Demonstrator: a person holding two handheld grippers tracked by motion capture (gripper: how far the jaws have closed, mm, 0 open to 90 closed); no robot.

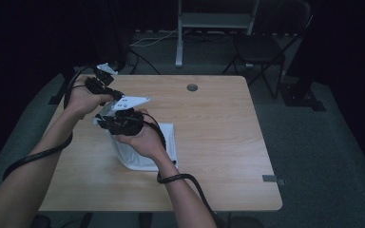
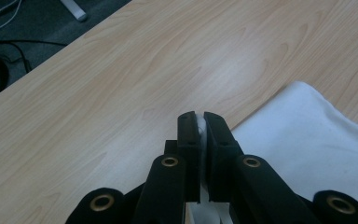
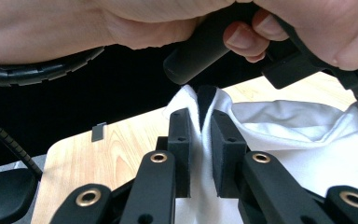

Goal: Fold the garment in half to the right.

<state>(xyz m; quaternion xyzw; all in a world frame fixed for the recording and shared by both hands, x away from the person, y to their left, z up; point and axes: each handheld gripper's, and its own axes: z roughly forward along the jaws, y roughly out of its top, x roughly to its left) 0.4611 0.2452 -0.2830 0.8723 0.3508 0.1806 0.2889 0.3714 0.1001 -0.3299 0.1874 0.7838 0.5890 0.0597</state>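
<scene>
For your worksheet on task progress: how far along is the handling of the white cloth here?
Done: both grippers are shut on the white cloth, the left gripper and the right gripper. In hand: an edge is lifted off the table. Left: most of the cloth lies bunched on the table, not yet laid flat or folded.

white cloth (image 1: pixel 145 152): near part hidden under right forearm | left gripper (image 2: pixel 203 122): clamped fold mostly hidden between jaws

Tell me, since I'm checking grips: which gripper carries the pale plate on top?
The right gripper, pinching the white cloth; the pale plate sits above it. The left gripper is farther up the table.
</scene>
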